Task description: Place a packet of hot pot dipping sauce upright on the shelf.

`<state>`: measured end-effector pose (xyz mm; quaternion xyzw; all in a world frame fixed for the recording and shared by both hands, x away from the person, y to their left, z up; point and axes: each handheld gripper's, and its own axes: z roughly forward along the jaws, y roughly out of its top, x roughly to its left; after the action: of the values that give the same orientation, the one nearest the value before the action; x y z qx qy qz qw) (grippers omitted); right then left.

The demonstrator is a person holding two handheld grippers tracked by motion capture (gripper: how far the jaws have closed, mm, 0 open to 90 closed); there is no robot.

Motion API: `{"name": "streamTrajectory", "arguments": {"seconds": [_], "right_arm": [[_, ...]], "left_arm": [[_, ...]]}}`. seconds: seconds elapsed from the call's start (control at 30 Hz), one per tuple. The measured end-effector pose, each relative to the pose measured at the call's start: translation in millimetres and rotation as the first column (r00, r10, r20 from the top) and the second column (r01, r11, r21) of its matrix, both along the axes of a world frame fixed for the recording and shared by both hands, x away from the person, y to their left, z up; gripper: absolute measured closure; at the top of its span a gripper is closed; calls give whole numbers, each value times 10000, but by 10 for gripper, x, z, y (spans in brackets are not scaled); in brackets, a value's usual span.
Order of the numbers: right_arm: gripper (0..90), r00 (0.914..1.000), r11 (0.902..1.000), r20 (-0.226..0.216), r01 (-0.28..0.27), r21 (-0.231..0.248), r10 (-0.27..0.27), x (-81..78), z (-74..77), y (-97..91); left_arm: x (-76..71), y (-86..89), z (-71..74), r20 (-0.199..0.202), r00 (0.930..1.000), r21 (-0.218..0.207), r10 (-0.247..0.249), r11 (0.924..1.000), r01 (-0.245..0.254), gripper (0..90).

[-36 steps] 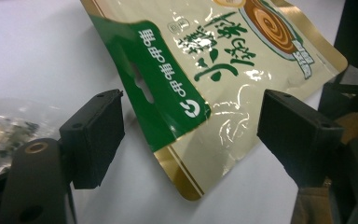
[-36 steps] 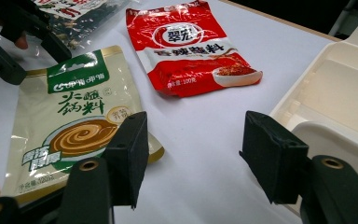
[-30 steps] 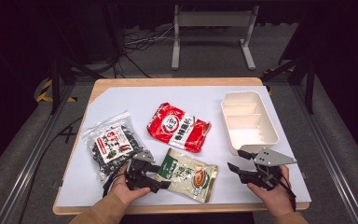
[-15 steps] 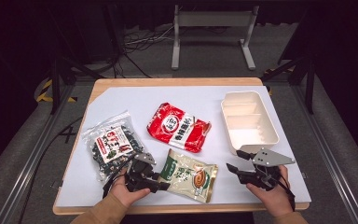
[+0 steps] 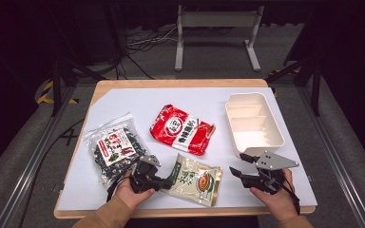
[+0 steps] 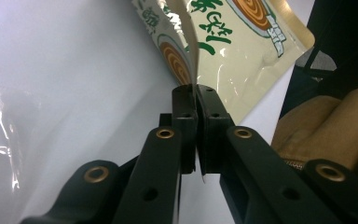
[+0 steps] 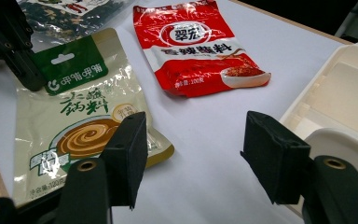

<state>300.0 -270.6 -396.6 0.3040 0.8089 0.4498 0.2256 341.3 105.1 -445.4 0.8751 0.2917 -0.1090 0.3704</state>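
A cream-and-green sauce packet (image 5: 195, 179) lies at the table's front centre. My left gripper (image 5: 167, 179) has just been closing and is now shut on that packet's left edge. In the left gripper view the two jaws pinch the thin packet (image 6: 242, 51) edge at the left gripper (image 6: 196, 93) tips, and the edge stands lifted. My right gripper (image 5: 237, 165) rests to the right of the packet, open with nothing between its jaws. In the right gripper view the right gripper (image 7: 193, 140) spans bare table, with the packet (image 7: 79, 121) to its left.
A red seasoning packet (image 5: 183, 129) lies mid-table, also in the right gripper view (image 7: 196, 46). A clear bag of dark dried food (image 5: 114, 149) sits at the left. A white divided tray (image 5: 254, 123) stands at the right, close beside the right gripper.
The left gripper's jaws have closed onto the left edge of the cream-and-green packet. Both hands have stayed in place, and the right gripper is unchanged.
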Motion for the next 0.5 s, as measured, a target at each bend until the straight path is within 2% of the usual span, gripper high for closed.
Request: {"name": "streamTrajectory", "arguments": {"seconds": [0.2, 0.27, 0.5], "right_arm": [[403, 10000, 10000, 10, -22, -5, 22, 0, 0, -1], [403, 10000, 10000, -10, -5, 16, 5, -3, 1, 1], [414, 10000, 10000, 18, -35, -11, 35, -1, 7, 6]], "left_arm": [[-10, 43, 142, 255, 9997, -526, 20, 9986, -6, 900], [-19, 50, 184, 335, 9994, -596, 38, 9982, -18, 900], [-79, 93, 435, 1053, 9941, -643, -244, 9974, 313, 900]]}}
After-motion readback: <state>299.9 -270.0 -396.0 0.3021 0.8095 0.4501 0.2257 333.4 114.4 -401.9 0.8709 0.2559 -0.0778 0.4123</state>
